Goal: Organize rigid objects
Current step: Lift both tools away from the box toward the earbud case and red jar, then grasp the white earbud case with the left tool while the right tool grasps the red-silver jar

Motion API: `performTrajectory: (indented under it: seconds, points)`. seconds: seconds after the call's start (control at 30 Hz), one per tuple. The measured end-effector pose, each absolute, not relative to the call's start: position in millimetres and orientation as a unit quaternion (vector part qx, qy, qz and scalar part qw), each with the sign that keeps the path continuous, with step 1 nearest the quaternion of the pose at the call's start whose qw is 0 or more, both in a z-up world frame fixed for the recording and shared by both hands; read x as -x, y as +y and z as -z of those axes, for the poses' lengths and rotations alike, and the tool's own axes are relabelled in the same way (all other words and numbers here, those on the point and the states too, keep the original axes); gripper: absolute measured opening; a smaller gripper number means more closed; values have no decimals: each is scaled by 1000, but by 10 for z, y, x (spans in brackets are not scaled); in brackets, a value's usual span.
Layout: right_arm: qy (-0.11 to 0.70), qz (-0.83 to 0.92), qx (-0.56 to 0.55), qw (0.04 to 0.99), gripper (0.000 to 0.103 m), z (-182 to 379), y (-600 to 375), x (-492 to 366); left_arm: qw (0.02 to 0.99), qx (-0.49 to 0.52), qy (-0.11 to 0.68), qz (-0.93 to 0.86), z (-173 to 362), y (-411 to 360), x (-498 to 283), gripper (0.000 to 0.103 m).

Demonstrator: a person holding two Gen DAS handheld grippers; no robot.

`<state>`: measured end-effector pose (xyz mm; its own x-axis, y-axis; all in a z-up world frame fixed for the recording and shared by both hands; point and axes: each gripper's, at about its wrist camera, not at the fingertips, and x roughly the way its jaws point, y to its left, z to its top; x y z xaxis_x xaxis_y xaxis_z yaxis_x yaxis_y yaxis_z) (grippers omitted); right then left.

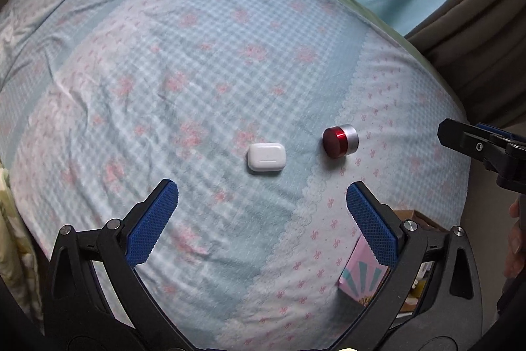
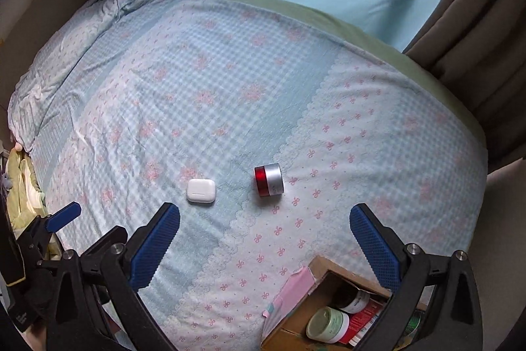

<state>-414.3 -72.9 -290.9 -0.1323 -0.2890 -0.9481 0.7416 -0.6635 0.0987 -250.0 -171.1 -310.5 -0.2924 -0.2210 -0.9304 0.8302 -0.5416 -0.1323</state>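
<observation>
A white earbud case (image 1: pixel 266 157) lies flat on the bed, also in the right wrist view (image 2: pixel 201 191). A red-and-silver jar (image 1: pixel 340 141) lies on its side to its right, also in the right wrist view (image 2: pixel 269 180). My left gripper (image 1: pixel 262 198) is open and empty, held above the bed just short of the case. My right gripper (image 2: pixel 264 221) is open and empty, above the bed just short of the jar. Its fingers show at the right edge of the left wrist view (image 1: pixel 476 147).
A cardboard box (image 2: pixel 315 268) with a pink flap sits at the bed's near right edge and holds jars, among them a green-lidded one (image 2: pixel 327 324). The box's pink side shows in the left wrist view (image 1: pixel 360 278). Curtains hang beyond the bed. Bedding is bunched at far left.
</observation>
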Motion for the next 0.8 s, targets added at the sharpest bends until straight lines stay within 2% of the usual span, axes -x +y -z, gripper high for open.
performTrajectory:
  seconds: [0.3,0.4,0.57,0.8]
  points:
    - [251,668,-609,346,102,3914,-1122,4516,370,-505,352,696,4185,-1918,2867,96]
    - [265,659,-614,345,96,4206,-1171,4573,376,-508,355,689,4464,-1923,2948,96]
    - [282,647,-617,347,88,4535,-1255,4614,391,-506,333,693,4776,-1908,3060,96]
    - [295,639,-622,342,87,4802,-1337,4604,402,-508,330,687,5051,-1951,3149,95]
